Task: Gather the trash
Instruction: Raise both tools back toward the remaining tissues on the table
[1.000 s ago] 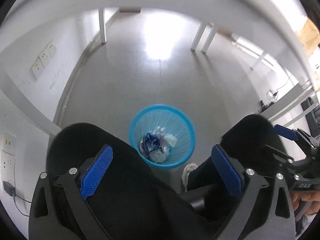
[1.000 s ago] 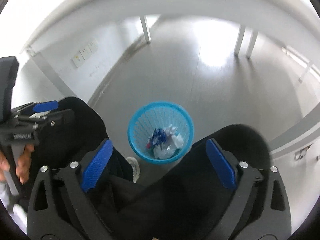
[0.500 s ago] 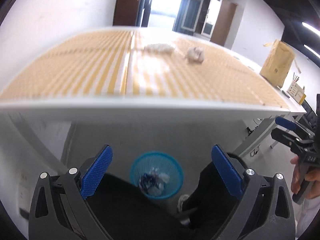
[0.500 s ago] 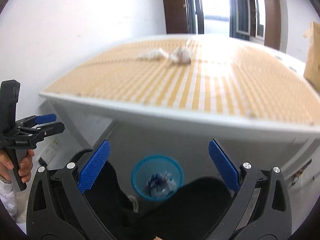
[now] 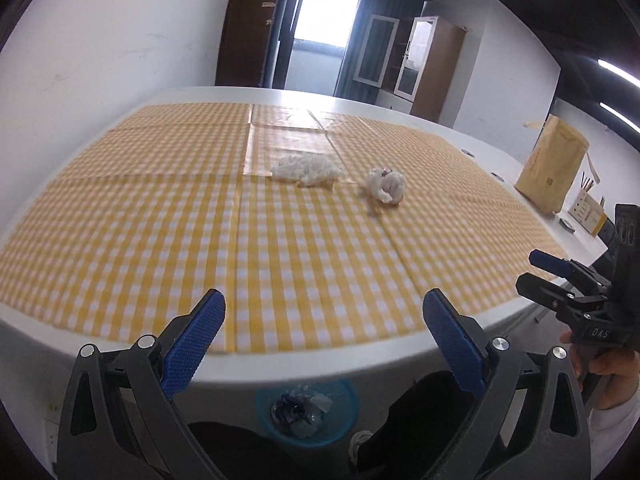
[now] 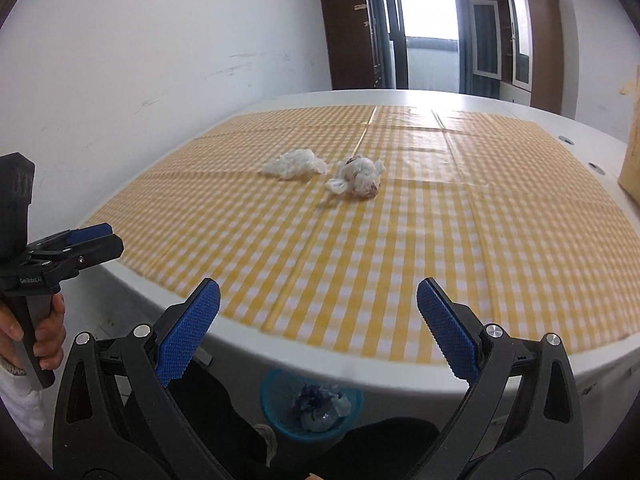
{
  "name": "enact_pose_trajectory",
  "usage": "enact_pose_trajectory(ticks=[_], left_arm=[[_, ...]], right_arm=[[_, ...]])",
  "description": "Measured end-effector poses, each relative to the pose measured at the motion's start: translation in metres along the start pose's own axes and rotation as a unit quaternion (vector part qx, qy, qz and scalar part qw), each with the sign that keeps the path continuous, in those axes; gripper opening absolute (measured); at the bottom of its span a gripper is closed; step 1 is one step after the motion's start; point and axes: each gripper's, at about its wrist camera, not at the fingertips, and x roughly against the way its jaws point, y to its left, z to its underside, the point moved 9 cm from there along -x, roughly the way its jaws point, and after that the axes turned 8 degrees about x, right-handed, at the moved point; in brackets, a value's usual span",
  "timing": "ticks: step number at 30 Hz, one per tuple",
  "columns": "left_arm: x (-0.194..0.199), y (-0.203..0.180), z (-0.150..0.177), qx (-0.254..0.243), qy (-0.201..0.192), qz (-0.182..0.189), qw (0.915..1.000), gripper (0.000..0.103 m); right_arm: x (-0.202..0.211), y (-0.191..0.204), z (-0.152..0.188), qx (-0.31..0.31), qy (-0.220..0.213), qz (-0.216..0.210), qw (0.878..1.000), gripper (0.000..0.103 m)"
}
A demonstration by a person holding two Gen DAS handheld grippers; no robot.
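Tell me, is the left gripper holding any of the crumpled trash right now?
No, the left gripper is open and empty, while both crumpled wads lie far ahead on the checkered tablecloth.

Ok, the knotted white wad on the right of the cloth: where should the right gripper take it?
Pinch the rounded main lump of the knotted wad with the open right gripper, coming from the near edge, from above. Its thin tail trails toward you and would likely slip.

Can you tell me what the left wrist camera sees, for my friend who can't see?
Two crumpled white wads lie on a yellow checked tablecloth, beyond the open left gripper. A blue bin of trash sits below the table edge.
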Motion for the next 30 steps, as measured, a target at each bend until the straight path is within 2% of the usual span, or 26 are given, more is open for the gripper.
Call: enact_pose_trajectory(ticks=[11,22,28,30], left_arm=[[-0.058,0.001,-0.066,-0.001,0.021,0.006,0.9998,0.097],[-0.149,0.003,-0.115,0.003,0.053,-0.002,0.9986,0.097],[-0.195,0.005,-0.142,0.007,0.079,-0.012,0.9968,0.097],[-0.214,0.01,-0.149,0.006,0.094,-0.015,0.9954,0.097]], right_arm=[[-0.075,-0.034,-0.046,-0.005,0.025,-0.006,1.0,0.094],[-0.145,-0.053,-0.083,0.001,0.052,-0.016,0.999,0.093],[-0.178,-0.054,-0.09,0.009,0.075,-0.031,0.997,0.092],[-0.188,-0.054,-0.092,0.012,0.085,-0.035,0.996,0.089]])
